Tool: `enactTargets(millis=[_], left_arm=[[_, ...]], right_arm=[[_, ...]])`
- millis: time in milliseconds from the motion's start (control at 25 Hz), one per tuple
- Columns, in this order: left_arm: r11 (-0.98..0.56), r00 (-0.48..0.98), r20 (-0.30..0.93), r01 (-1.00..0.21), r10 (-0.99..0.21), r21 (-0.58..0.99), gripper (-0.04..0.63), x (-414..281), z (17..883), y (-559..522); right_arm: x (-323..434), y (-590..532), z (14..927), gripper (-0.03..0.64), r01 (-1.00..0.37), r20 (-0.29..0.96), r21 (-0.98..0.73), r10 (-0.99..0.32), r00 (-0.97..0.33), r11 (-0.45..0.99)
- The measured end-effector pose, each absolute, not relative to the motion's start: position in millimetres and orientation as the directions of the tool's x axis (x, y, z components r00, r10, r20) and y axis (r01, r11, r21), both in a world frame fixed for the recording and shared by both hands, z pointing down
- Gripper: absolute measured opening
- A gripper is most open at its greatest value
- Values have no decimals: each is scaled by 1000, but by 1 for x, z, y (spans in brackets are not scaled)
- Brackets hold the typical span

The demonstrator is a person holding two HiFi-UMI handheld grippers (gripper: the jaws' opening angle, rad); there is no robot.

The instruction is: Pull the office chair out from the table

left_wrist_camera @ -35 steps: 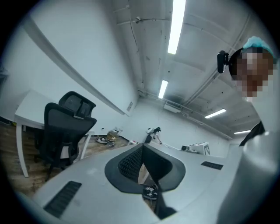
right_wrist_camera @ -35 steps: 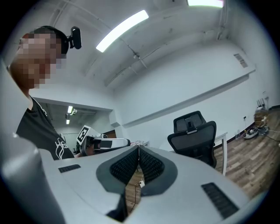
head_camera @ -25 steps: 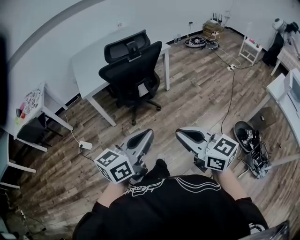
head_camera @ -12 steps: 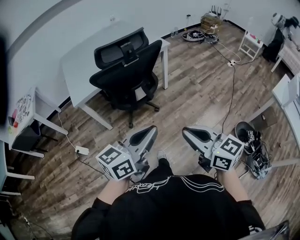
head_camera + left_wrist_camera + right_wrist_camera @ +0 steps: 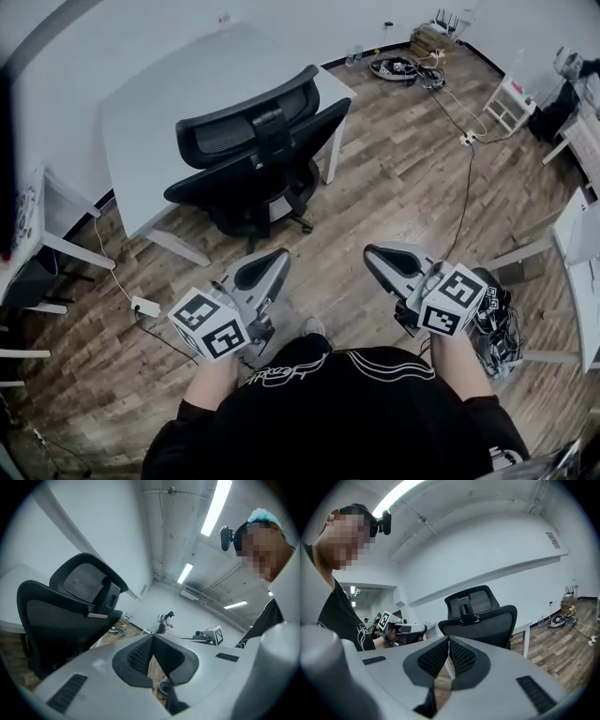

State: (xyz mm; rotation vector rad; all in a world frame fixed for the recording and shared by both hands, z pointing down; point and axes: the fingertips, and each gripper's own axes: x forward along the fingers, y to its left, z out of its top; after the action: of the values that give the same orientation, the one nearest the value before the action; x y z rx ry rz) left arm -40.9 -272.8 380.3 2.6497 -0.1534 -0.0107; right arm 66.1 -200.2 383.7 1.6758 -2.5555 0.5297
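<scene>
Pressing together at their tips with nothing between them, the jaws of the left gripper [image 5: 152, 637] are fully closed, their dark ribbed pads touching. The right gripper [image 5: 448, 639] shows the same: jaws closed and empty. Both are held side by side above the wood-plank floor [image 5: 403, 178], touching nothing. The office chair [image 5: 258, 155] stands ahead of them, well apart, its seat tucked in against the white tabletop [image 5: 159, 94]. Its backrest and headrest are black mesh in curved frames. The backrest hides most of the seat, and only a few legs of the base show beneath it. In the left gripper view the chair's lower part is lost in shadow. Beside the right gripper's marker cube, a dark shoe [image 5: 495, 302] and a tangle of cables [image 5: 502, 337] are partly covered and hard to make out.
</scene>
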Motion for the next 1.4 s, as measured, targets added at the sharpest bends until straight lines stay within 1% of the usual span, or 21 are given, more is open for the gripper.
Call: enactTargets(millis=[160, 280, 520, 800, 1000, 1160, 1320, 1400], left_arm=[[-879, 987, 38, -157, -157, 450, 6, -47, 388, -332], [-878, 980, 33, -191, -196, 439, 6, -51, 390, -365], [-877, 953, 58, -297, -298, 377, 6, -69, 396, -414], [-858, 907, 117, -422, -405, 293, 6, -106, 392, -440], [-842, 871, 169, -490, -462, 226, 6, -121, 394, -449], [-821, 820, 211, -560, -532, 108, 6, -127, 393, -458], [-796, 767, 264, -605, -585, -4, 8, -127, 393, -468], [-782, 746, 277, -623, -606, -34, 9, -126, 391, -476]], right_arm=[[95, -263, 386, 35, -914, 229, -272, -902, -365, 301], [104, -297, 384, 35, -916, 255, -252, -891, -375, 313], [116, -333, 384, 35, -925, 318, -165, -870, -377, 341], [140, -368, 374, 37, -950, 344, -45, -888, -306, 310], [148, -387, 366, 37, -922, 314, -23, -873, -374, 387], [152, -399, 366, 37, -903, 319, 14, -857, -404, 430], [153, -411, 357, 37, -866, 267, 5, -835, -480, 500], [158, -416, 355, 37, -848, 287, 56, -822, -492, 527]])
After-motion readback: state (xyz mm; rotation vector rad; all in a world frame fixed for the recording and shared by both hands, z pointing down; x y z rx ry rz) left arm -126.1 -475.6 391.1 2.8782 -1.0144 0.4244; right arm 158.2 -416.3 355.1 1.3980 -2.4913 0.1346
